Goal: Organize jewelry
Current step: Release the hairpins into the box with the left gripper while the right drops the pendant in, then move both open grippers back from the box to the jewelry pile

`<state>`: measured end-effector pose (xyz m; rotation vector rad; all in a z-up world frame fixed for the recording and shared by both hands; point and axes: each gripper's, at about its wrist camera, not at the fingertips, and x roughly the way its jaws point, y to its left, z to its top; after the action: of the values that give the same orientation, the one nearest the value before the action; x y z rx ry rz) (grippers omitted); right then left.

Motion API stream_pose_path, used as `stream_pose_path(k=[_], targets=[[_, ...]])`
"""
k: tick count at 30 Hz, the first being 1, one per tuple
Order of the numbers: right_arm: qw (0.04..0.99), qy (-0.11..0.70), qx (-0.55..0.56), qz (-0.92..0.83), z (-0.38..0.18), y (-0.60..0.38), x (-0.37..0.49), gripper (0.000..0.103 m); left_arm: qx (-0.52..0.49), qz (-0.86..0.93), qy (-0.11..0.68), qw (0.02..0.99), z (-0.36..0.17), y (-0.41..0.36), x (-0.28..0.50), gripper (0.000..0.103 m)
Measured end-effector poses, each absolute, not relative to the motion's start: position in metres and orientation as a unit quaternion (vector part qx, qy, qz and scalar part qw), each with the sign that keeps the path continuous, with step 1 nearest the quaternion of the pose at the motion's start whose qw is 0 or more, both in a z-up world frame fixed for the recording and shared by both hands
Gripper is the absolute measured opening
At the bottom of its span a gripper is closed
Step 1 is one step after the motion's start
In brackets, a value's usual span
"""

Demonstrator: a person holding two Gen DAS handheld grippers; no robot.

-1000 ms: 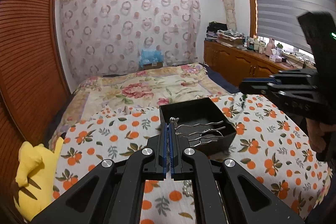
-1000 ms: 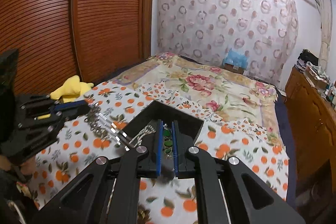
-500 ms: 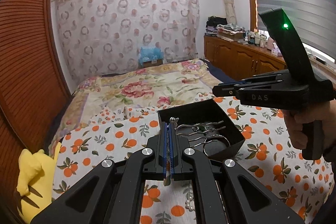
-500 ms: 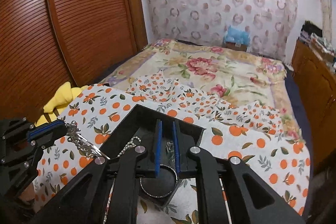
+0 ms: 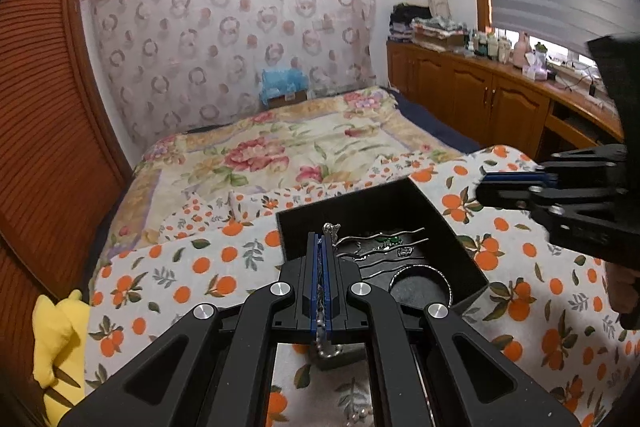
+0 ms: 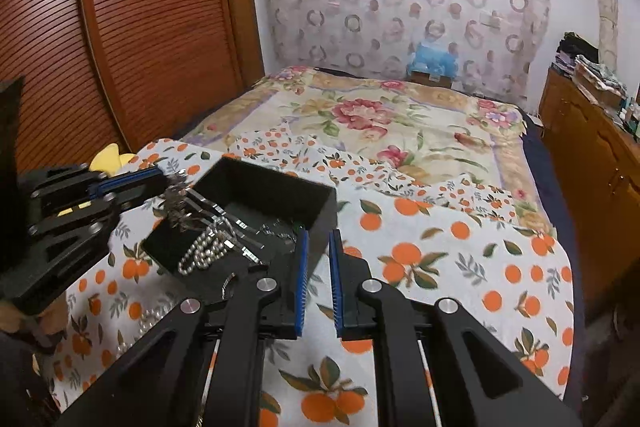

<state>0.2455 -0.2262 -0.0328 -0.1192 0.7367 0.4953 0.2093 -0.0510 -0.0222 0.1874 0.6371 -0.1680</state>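
Bedroom setting: bed with a floral quilt (image 5: 288, 147), partly overlaid by an orange-print cloth (image 6: 440, 247); slatted wooden wardrobe doors (image 6: 132, 27) to one side, patterned curtain (image 5: 240, 35) behind.

Item 1, black open box (image 6: 320, 211): stood on the orange-print cloth, lid off. Contents seen from the left wrist camera: wavy silver hairpins (image 5: 384, 237), a small green-stoned piece (image 5: 394, 239) and a bangle (image 5: 420, 281). The right wrist camera showed a pearl strand (image 6: 206, 249) draped over the box's near-left edge.

Item 2, left gripper (image 5: 322, 255): blue-padded fingers pressed together on a silver chain (image 5: 325, 307). The chain's clasp end stood above the fingertips at the box's near rim; its other end hung below the jaws. In the right wrist view this gripper sat at the box's left corner with the chain dangling from its tip.

Item 3, right gripper (image 6: 319, 267): fingers parted by a narrow gap, nothing between them, tips at the box's near right wall; whether they touched it could not be told.

Item 4, yellow plush toy (image 5: 56, 343): lay at the cloth's left edge.
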Motion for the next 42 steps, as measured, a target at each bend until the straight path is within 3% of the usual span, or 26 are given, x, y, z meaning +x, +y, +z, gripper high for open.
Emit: stream_pose_path(k=[9,15,26,30,42], targets=[[0.899,0.358,-0.056,0.244,-0.044,-0.238,0.228,0.012,0.095,-0.083,0.337,0.933,-0.036,-0.061,0.227,0.003],[0.898,0.358,-0.064,0.248,-0.052,-0.241,0.206,0.012,0.100,-0.089,0.322,0.937,-0.032,-0.060,0.200,0.019],[0.893,0.354,-0.064,0.271,-0.065,-0.238,0.143,0.012,0.083,-0.120,0.332,0.932,-0.041,-0.042,0.140,0.021],[0.892,0.353,-0.058,0.277,-0.071,-0.235,0.127,0.029,0.072,-0.124,0.341,0.929,-0.052,-0.033,0.122,0.021],[0.874,0.371,-0.087,0.300,-0.091,-0.211,0.109,0.029,0.066,-0.110,0.362,0.923,-0.077,-0.011,0.074,0.028]])
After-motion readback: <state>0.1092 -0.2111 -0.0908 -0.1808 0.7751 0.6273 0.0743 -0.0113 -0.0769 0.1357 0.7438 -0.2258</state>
